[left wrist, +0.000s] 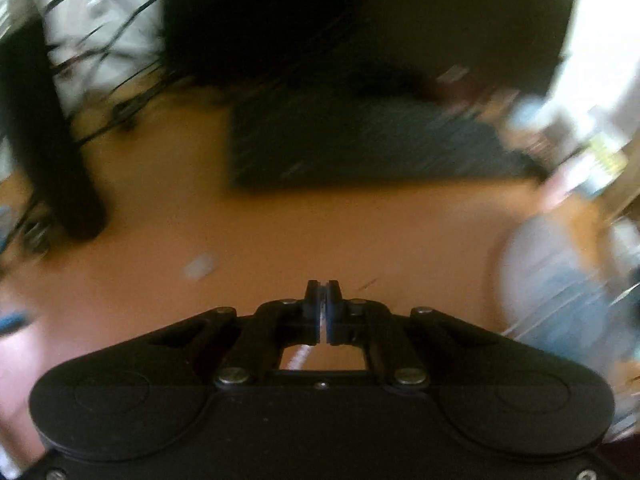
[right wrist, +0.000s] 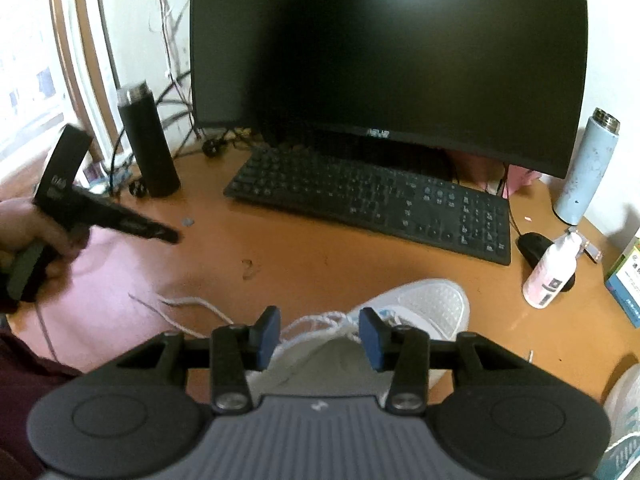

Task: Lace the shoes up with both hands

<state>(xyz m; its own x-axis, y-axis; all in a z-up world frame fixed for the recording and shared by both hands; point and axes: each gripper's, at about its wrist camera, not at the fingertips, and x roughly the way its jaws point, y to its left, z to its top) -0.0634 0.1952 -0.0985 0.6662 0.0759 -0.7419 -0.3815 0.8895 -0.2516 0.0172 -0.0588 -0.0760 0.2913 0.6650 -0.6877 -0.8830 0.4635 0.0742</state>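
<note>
Through the left wrist view, blurred, we are seeing the left gripper (left wrist: 321,286) with jaws pressed together, and whether anything is pinched we cannot tell. From the right wrist view we are counting one white shoe (right wrist: 420,308) on the desk (right wrist: 312,256), laces (right wrist: 320,326) loose, two flasks, one keyboard (right wrist: 372,200); the right gripper (right wrist: 320,334) is hanging parted over the shoe's tongue.

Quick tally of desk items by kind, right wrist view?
Flasks: 2, black, pale blue
Shoes: 2, one near the jaws, one at the edge
Monitor: 1
Keyboard: 1
Mouse: 1
Pump bottle: 1
Total: 8
</note>
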